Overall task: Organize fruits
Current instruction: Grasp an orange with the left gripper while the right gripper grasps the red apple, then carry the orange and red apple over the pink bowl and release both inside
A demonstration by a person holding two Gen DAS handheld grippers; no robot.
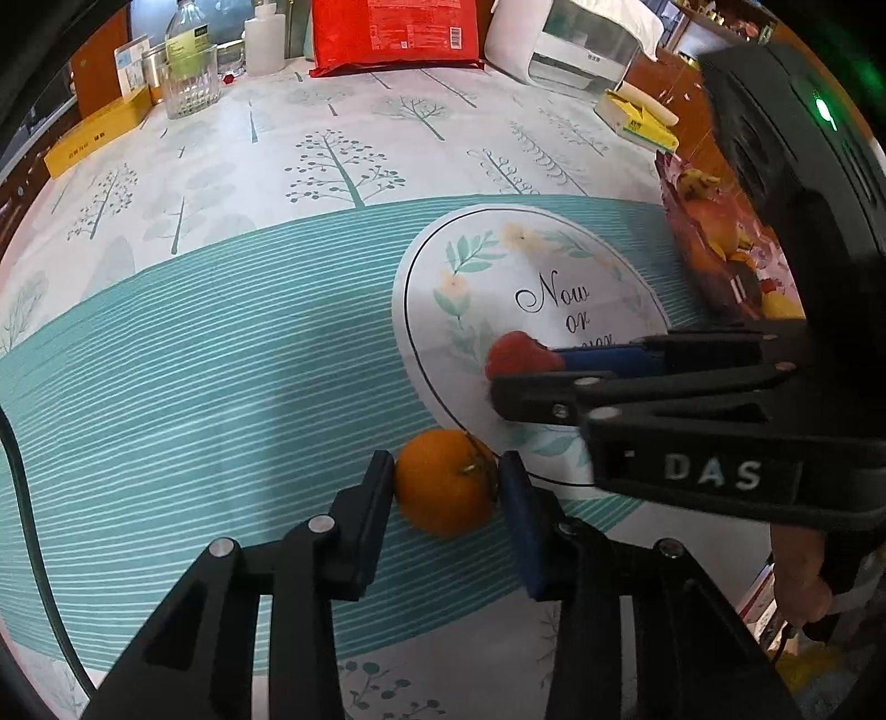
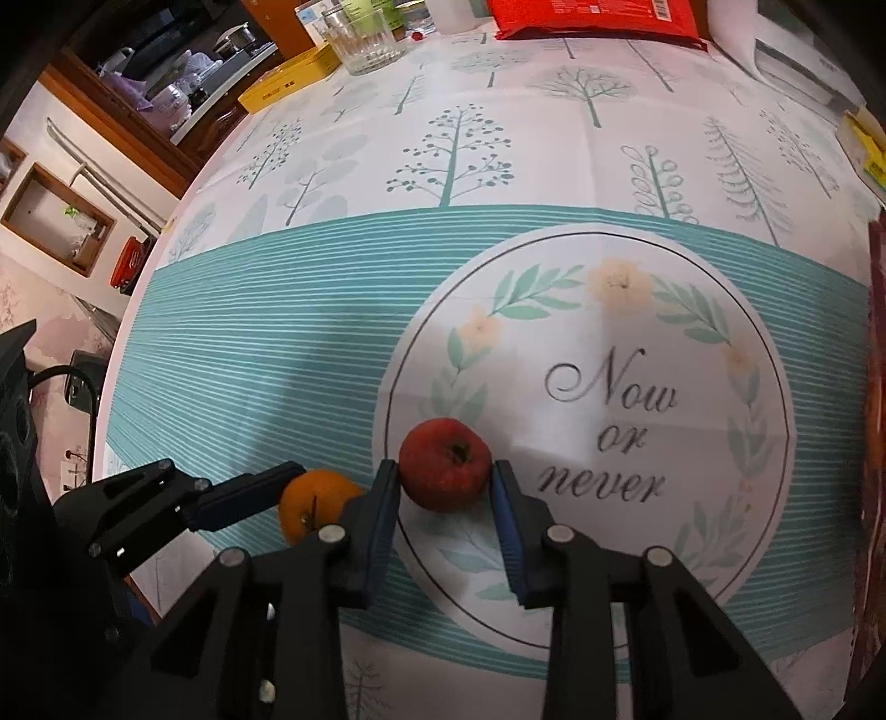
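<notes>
In the left wrist view my left gripper [image 1: 446,471] points down at the table, its blue pads pressed on both sides of an orange [image 1: 443,487]. The orange rests on the teal-striped cloth at the rim of the printed white circle. In the right wrist view my right gripper [image 2: 446,471] is shut on a red apple [image 2: 446,462] that sits inside that circle. The two grippers stand side by side: the right gripper [image 1: 520,376] with the apple [image 1: 523,357] shows right of the orange, and the left gripper's finger [image 2: 243,493] with the orange [image 2: 315,498] shows left of the apple.
A reddish tray [image 1: 678,221] holding several fruits lies at the table's right edge. At the far side stand a ribbed glass [image 1: 191,83], a red bag [image 1: 396,33], a yellow box [image 1: 94,138] and a white appliance [image 1: 581,50]. A black cable [image 1: 22,471] runs along the left.
</notes>
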